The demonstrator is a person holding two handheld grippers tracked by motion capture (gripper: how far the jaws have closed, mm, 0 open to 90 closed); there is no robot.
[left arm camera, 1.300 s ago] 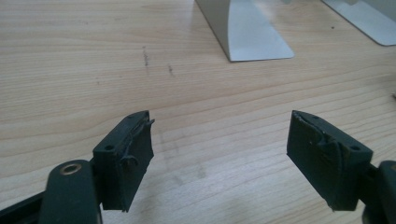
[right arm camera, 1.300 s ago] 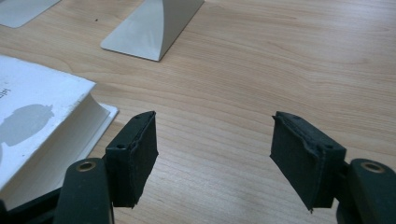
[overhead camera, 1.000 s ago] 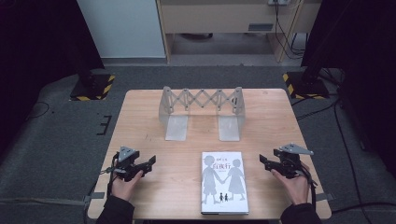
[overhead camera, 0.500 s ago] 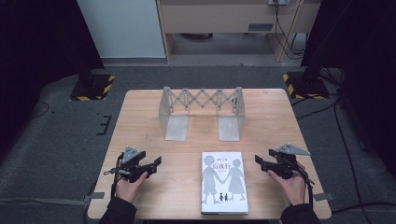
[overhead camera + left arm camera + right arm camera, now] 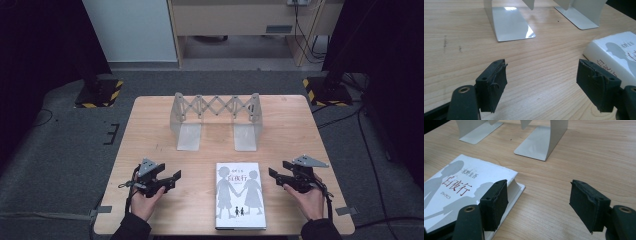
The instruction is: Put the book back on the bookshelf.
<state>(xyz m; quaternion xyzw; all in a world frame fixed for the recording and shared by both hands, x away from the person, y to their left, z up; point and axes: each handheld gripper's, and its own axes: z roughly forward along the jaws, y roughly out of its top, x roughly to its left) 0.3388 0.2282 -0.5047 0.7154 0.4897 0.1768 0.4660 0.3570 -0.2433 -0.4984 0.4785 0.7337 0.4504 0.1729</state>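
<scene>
A white book (image 5: 240, 195) with grey silhouettes of two figures on its cover lies flat at the front middle of the wooden table (image 5: 300, 130). My left gripper (image 5: 173, 178) rests open just left of it, jaws pointing toward the book. In the left gripper view the gripper (image 5: 544, 85) has bare wood between its jaws, with the book's corner (image 5: 616, 55) at the right. My right gripper (image 5: 274, 173) is open just right of the book. In the right gripper view the gripper's (image 5: 539, 202) left jaw stands beside the book's edge (image 5: 461, 185).
A metal accordion-style book rack (image 5: 216, 120) with two flat foot plates stands at the back middle of the table. Its plates appear ahead in the left gripper view (image 5: 510, 23) and the right gripper view (image 5: 541, 142). Dark floor surrounds the table.
Both grippers have slid inward toward the book, the left one to the right and the right one to the left. The book and rack have not moved.
</scene>
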